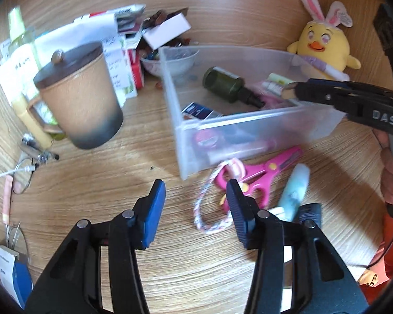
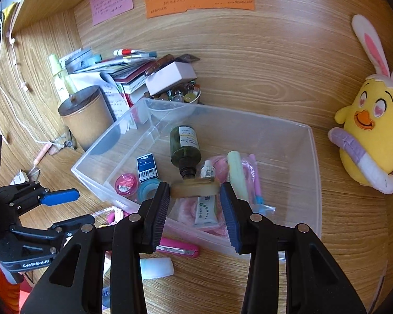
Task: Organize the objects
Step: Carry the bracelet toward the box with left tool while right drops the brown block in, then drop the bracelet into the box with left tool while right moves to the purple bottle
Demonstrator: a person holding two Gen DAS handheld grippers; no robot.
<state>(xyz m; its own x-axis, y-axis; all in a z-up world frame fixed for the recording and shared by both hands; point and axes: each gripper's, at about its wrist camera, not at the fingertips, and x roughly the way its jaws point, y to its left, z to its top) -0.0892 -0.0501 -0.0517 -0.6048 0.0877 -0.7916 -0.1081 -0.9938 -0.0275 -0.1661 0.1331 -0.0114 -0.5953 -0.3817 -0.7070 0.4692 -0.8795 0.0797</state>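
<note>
Bin [image 2: 311,157] on desk [image 2: 275,78], bottle [image 2: 184,144] inside. Right gripper [image 2: 194,196] clamps tan comb [image 2: 195,188] over bin. Left gripper [image 1: 196,209] part open, empty, above scissors [image 1: 264,175].

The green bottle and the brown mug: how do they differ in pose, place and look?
The green bottle lies on its side; the brown mug stands upright. The green bottle is inside the clear bin; the brown mug stands on the desk outside it. The green bottle is dark see-through green with a black cap; the brown mug is opaque tan with a dark lid. Neither is held by a gripper.
</note>
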